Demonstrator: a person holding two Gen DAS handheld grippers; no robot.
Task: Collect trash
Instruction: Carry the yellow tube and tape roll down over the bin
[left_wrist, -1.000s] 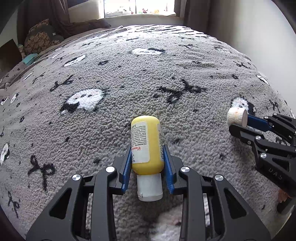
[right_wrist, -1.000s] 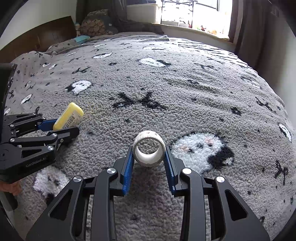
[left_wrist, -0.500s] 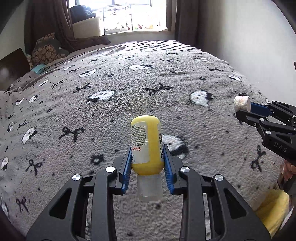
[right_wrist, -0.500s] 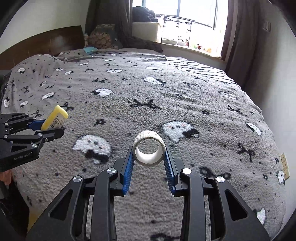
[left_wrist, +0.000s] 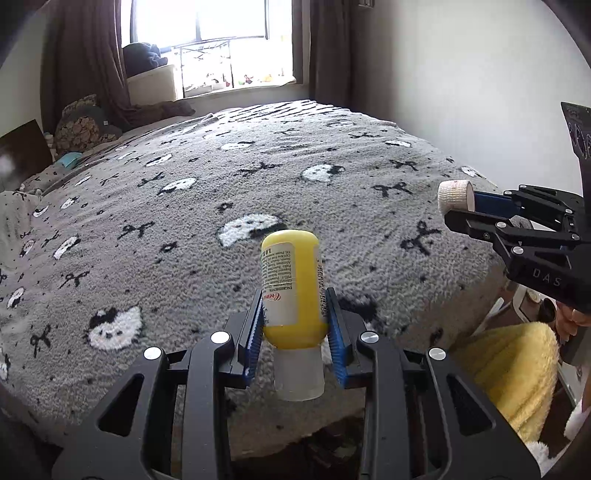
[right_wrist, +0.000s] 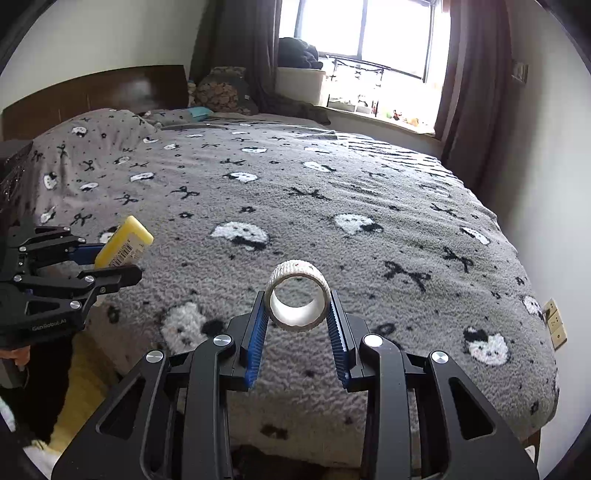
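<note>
Pulled back and lifted away from the bed since a second ago: both held things now hang in the air near the foot edge, with far more of the blanket, the window and the curtains in view than before. Yellow bottle (left_wrist: 291, 288) clamped cap-down in the left gripper (left_wrist: 295, 328), blue pads pressing its lower sides, translucent cap (left_wrist: 300, 376) poking out below them, printed label facing left; jaws narrowly apart, only as wide as the bottle. Off-white tape roll (right_wrist: 298, 295) pinched between the blue pads of the right gripper (right_wrist: 299, 314), hollow core facing the camera; jaws likewise nearly closed around it. Same roll seen end-on at the right of the left wrist view, held clear of the bed. Beneath both, grey fleece blanket (right_wrist: 332, 206) with white cat faces and black bows covering the bed. Yellow fluffy cloth (left_wrist: 517, 369) low beside the bed's edge. Dark wooden headboard (right_wrist: 92, 92) at far left, bright window (left_wrist: 207, 40) between brown curtains behind
</note>
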